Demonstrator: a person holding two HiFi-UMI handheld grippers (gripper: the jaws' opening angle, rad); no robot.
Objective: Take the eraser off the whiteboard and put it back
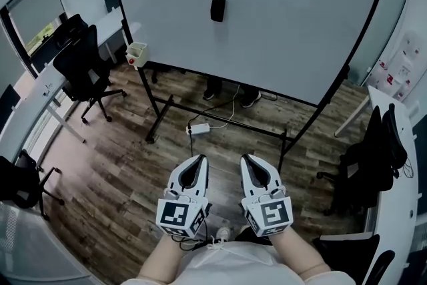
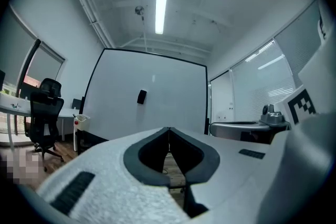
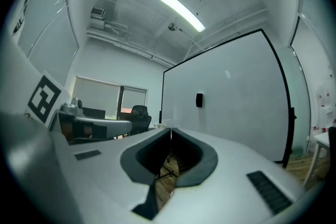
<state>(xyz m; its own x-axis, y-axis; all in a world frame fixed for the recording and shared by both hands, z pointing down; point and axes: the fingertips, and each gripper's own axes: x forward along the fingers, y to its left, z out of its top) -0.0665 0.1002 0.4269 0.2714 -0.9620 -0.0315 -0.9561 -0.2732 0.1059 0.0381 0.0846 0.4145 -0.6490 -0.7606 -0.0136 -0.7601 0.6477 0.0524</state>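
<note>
While my left tongs (image 1: 199, 159) and right tongs (image 1: 246, 158) sit closed, empty, the eraser (image 1: 217, 9) looks light and stiff: pinch its narrow sides.

1. The white, two-jaw left gripper (image 1: 199, 158) had dark grey jaw linings, and at its rear sat a white cube (image 1: 179, 215) bearing black square markers.
2. The white right gripper (image 1: 247, 158) matched it, with its own marker cube (image 1: 270, 215).
3. A thin dark cable (image 1: 191, 244) looped just behind the left gripper's cube.
4. The person wore a white top (image 1: 233, 267).
</note>
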